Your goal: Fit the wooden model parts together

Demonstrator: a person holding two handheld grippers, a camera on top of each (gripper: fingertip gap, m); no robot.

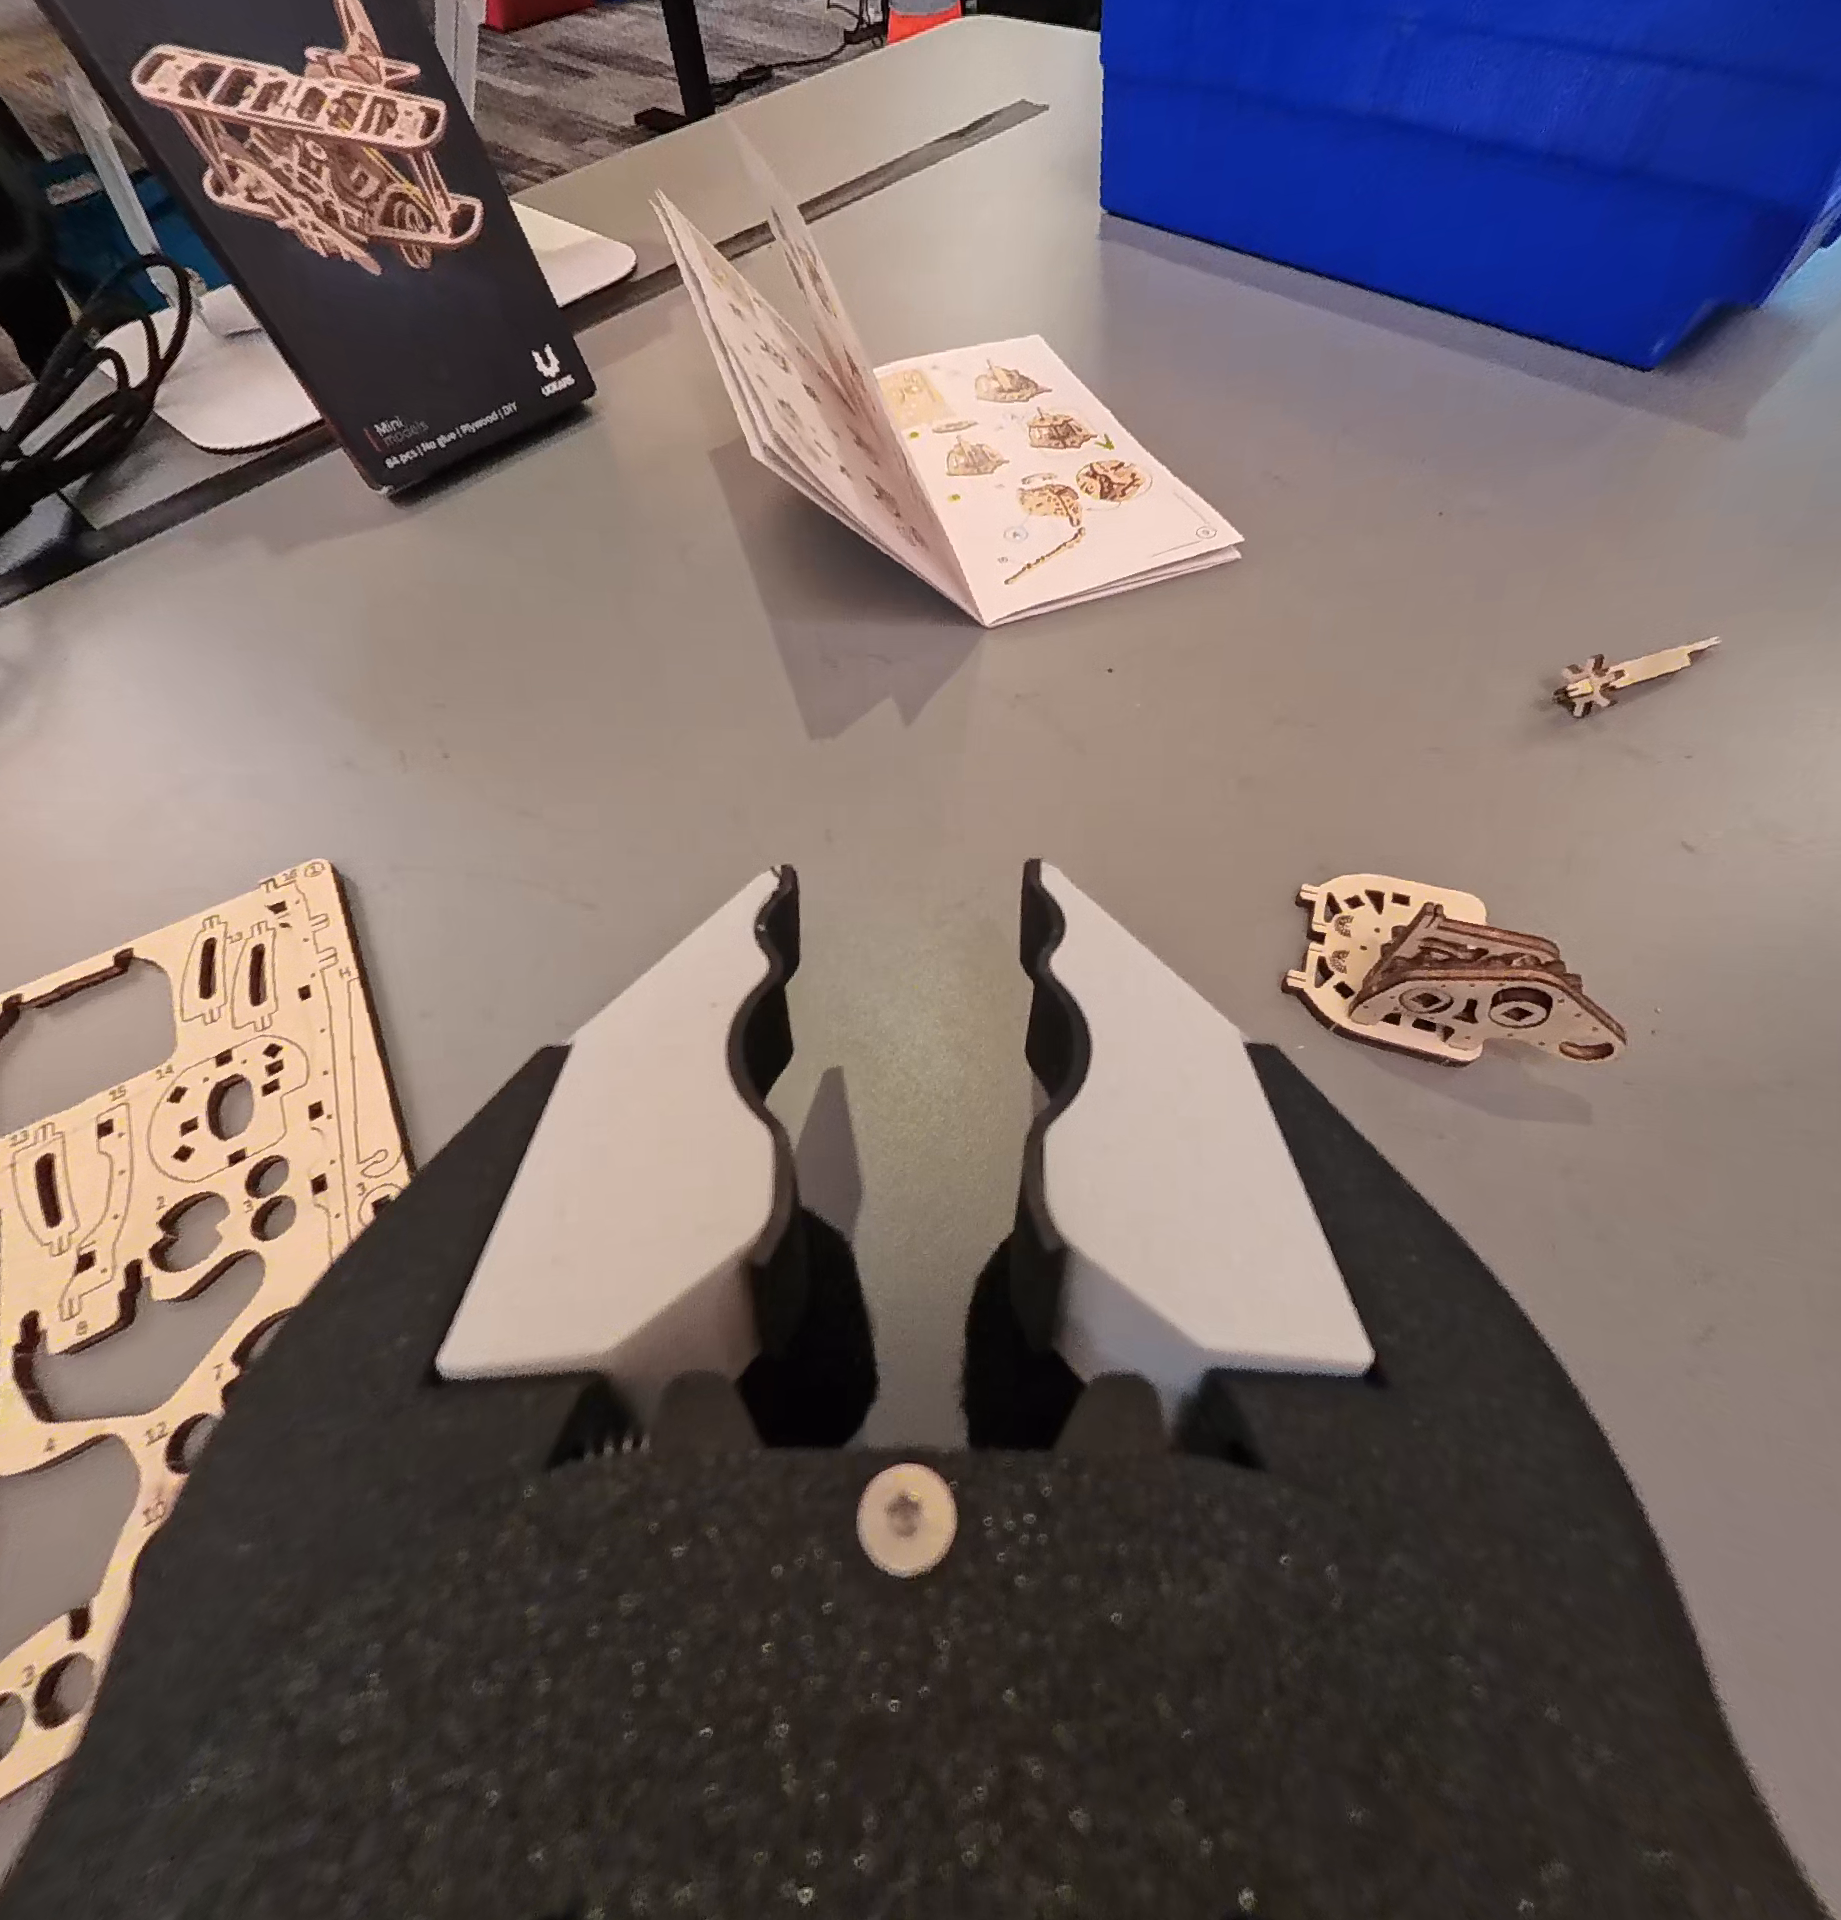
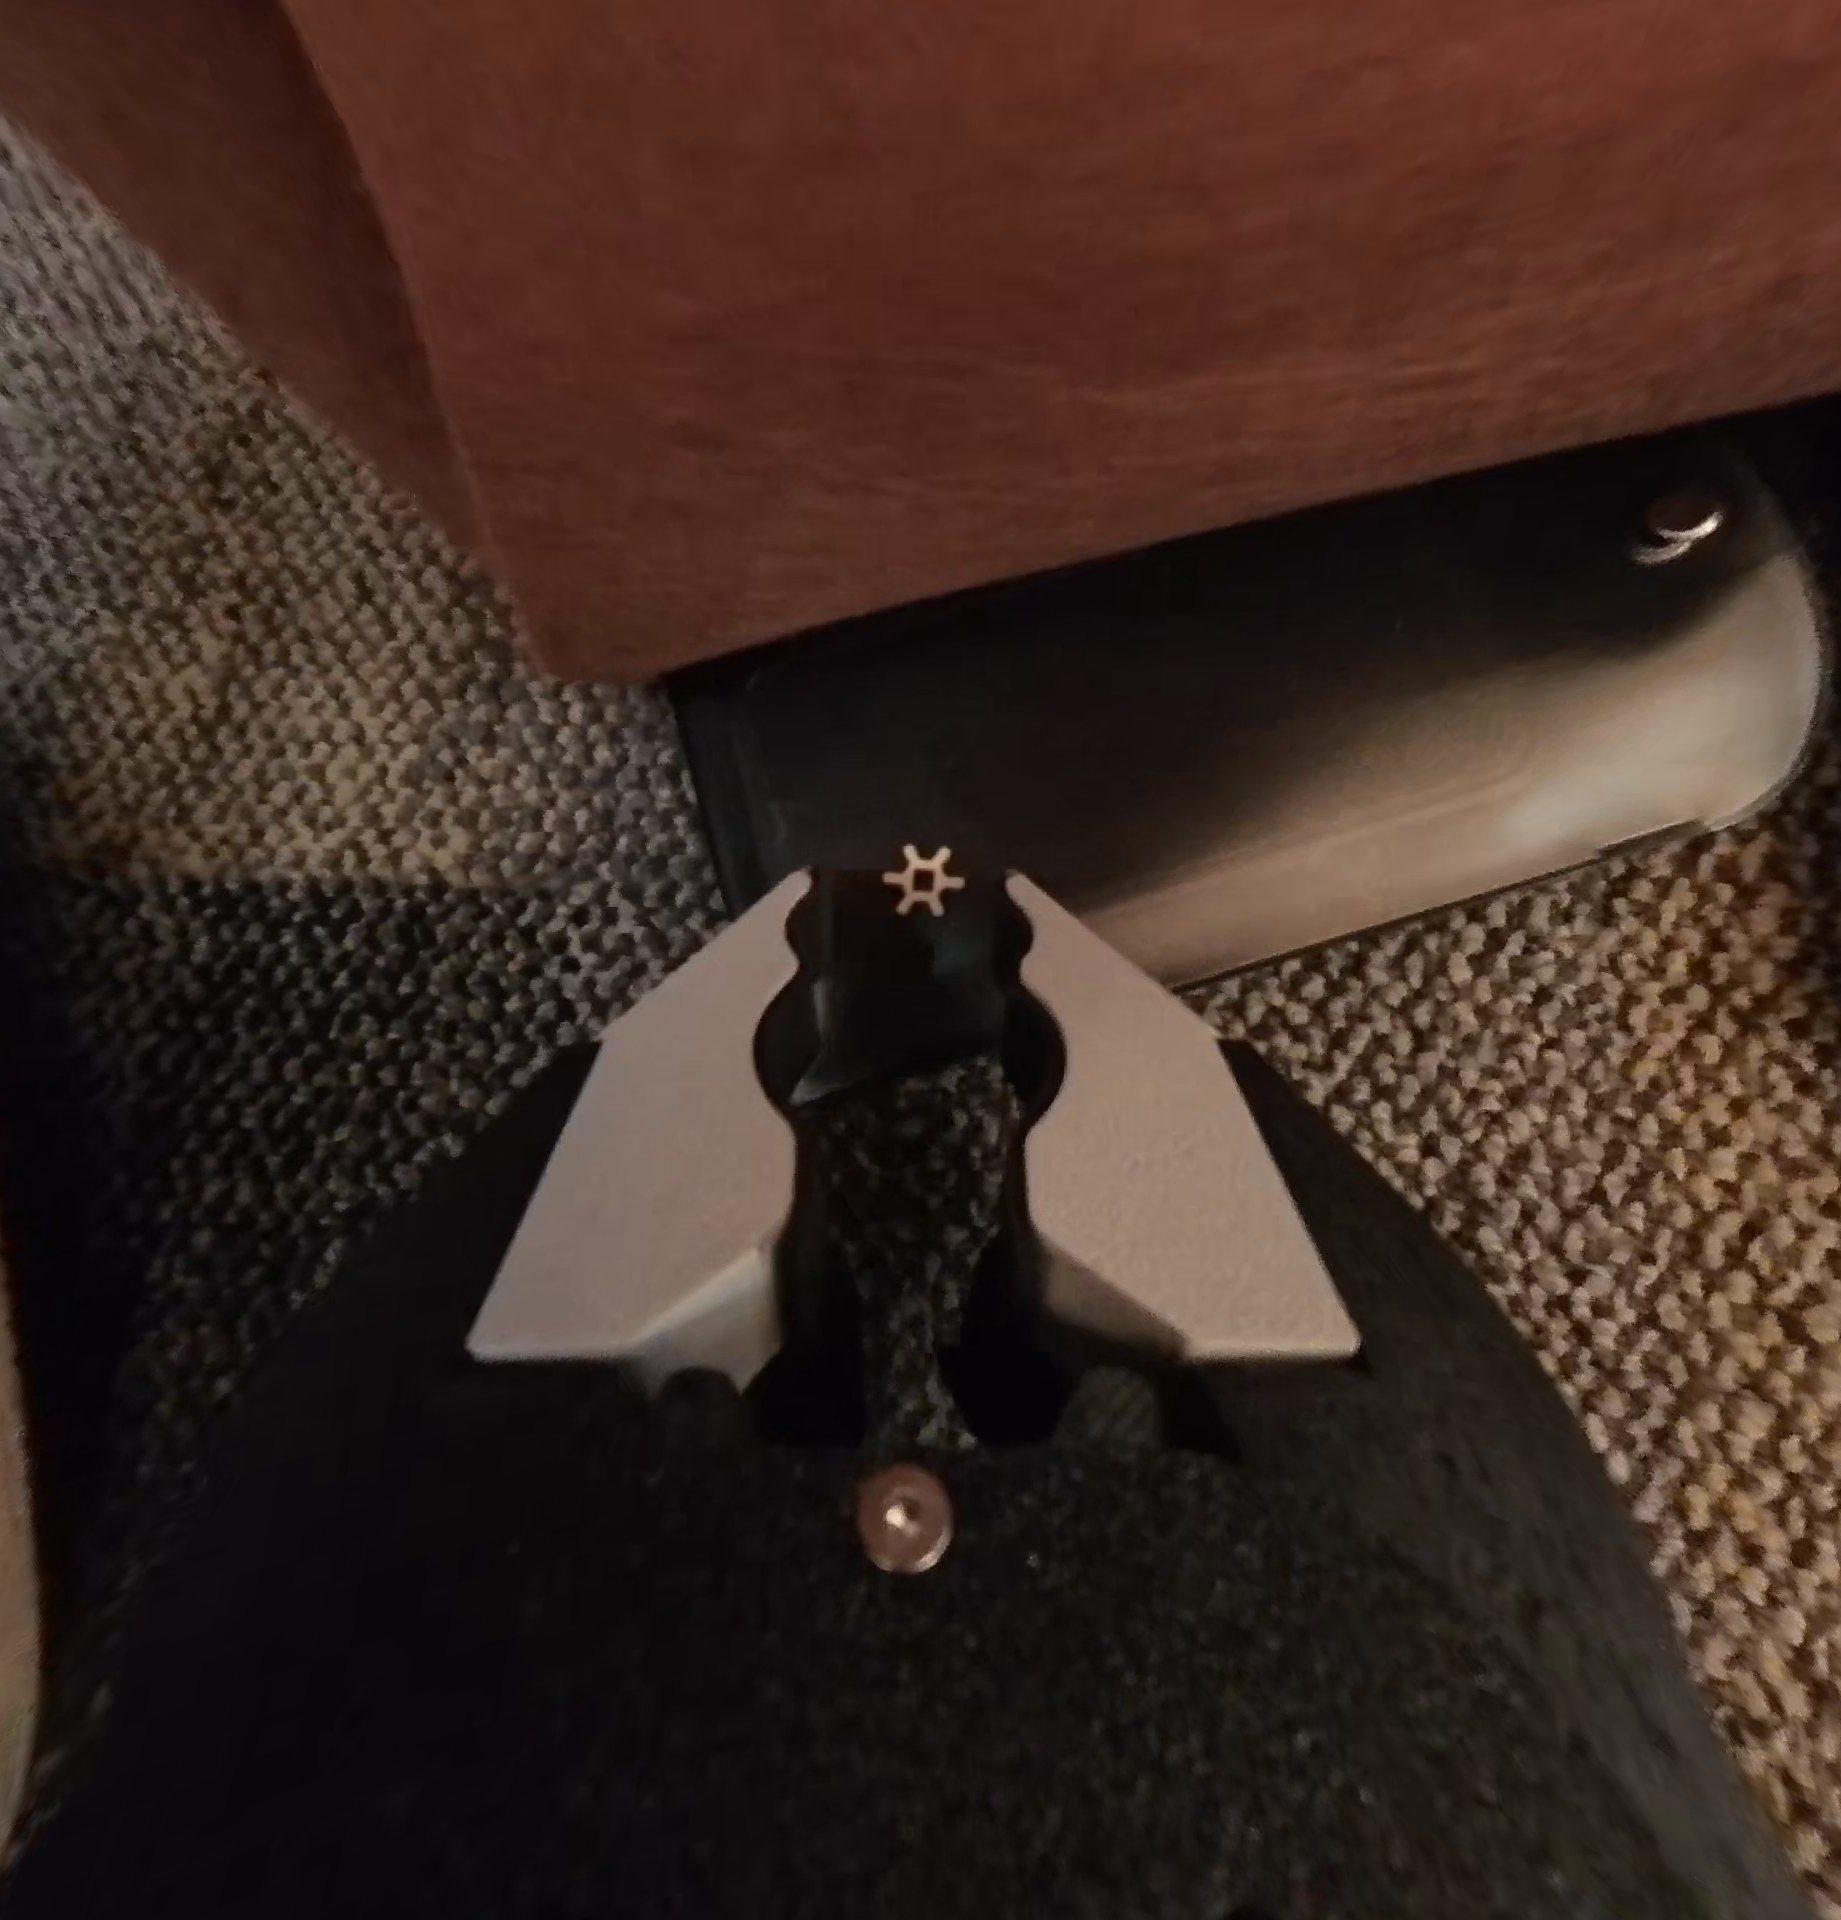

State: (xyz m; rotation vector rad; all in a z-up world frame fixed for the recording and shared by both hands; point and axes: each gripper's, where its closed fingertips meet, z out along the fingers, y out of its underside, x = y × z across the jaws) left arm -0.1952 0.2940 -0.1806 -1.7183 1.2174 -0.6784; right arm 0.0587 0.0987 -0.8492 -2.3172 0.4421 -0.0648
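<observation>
In the left wrist view my left gripper [image 1: 911,883] is open and empty, low over the grey table [image 1: 583,727]. A wooden parts sheet [image 1: 168,1195] lies to its left. A partly built wooden assembly [image 1: 1456,977] lies to its right, and a small wooden shaft with a gear [image 1: 1622,675] lies farther right. In the right wrist view my right gripper [image 2: 911,881] points down at the carpet. A tiny wooden gear [image 2: 924,881] sits between its fingertips, with gaps on both sides. The jaws stand apart.
An open instruction booklet [image 1: 957,457] and the dark kit box [image 1: 313,208] stand at the back of the table, with a blue bin [image 1: 1467,156] at the back right. Below, a brown upholstered block [image 2: 999,312] and a black metal foot [image 2: 1311,748] sit on speckled carpet [image 2: 1518,1247]. Across from one pair of fingers to the other is roughly 75 cm.
</observation>
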